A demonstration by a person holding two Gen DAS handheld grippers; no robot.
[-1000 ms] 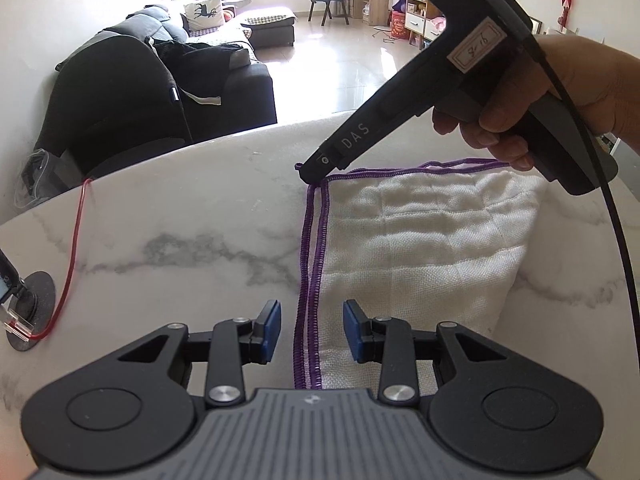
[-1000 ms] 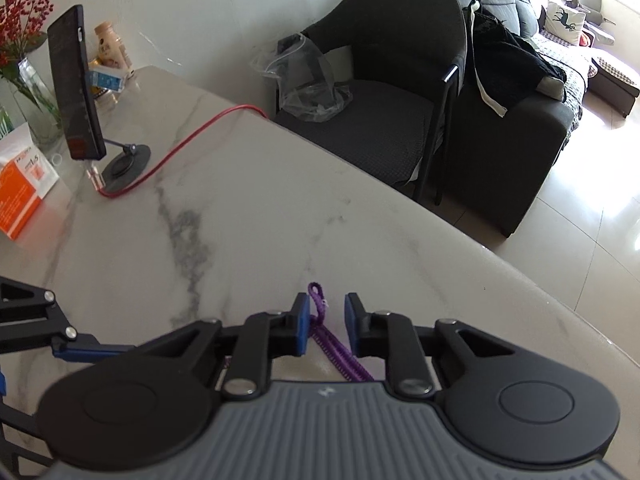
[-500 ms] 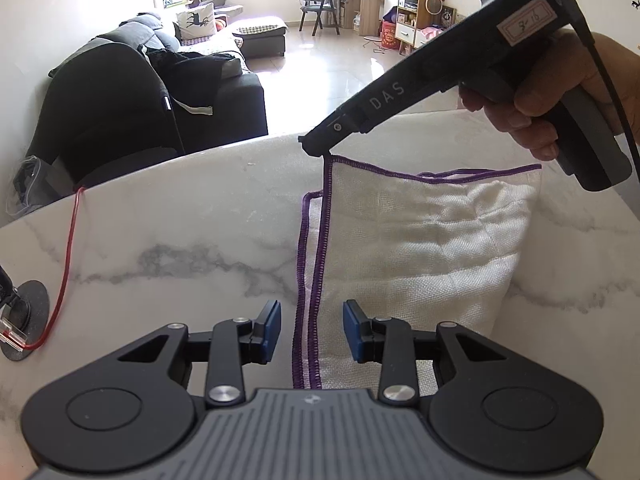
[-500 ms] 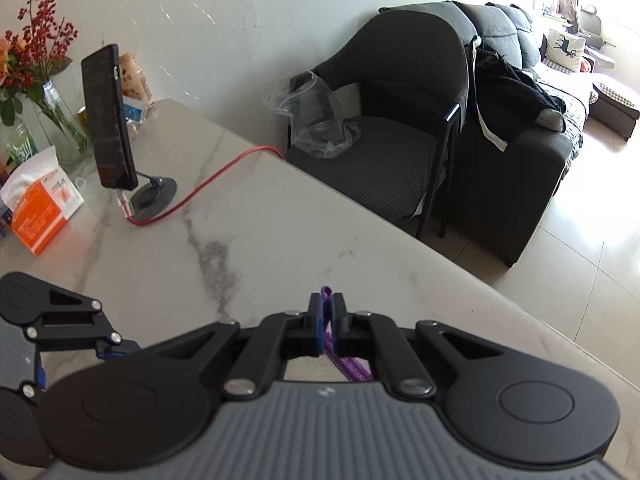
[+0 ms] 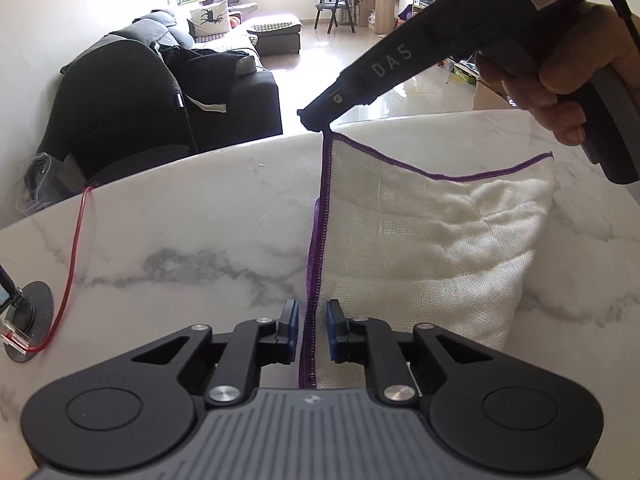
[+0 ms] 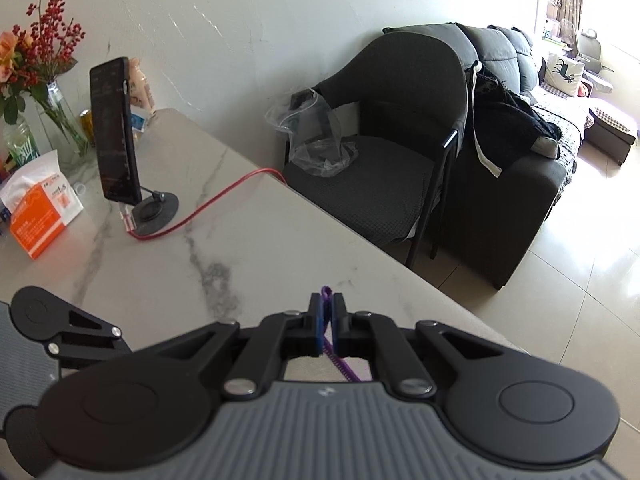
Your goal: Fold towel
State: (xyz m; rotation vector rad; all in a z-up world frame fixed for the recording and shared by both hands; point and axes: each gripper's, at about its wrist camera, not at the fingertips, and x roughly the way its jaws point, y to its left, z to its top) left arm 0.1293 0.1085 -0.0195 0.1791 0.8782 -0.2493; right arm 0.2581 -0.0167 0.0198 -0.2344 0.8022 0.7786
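Observation:
A white towel (image 5: pixel 432 248) with purple stitched edging lies folded on the marble table (image 5: pixel 192 240). My right gripper (image 6: pixel 327 320) is shut on the towel's far corner (image 6: pixel 326 294) and holds it lifted above the table; in the left wrist view its tip (image 5: pixel 316 118) pinches that corner, and the upper layer hangs up from it. My left gripper (image 5: pixel 308 330) is open, with the towel's near purple edge (image 5: pixel 310 320) running between its blue pads, which stand apart from it.
A phone on a black stand (image 6: pixel 116 140) with a red cable (image 6: pixel 224 196) stands at the table's left. An orange tissue pack (image 6: pixel 36 212) and a flower vase (image 6: pixel 40 92) sit behind it. A dark armchair (image 6: pixel 400 152) and sofa stand beyond the table edge.
My right gripper closed on the towel's far corner and raised it off the table. My left gripper's jaws narrowed around the near edge and stay open.

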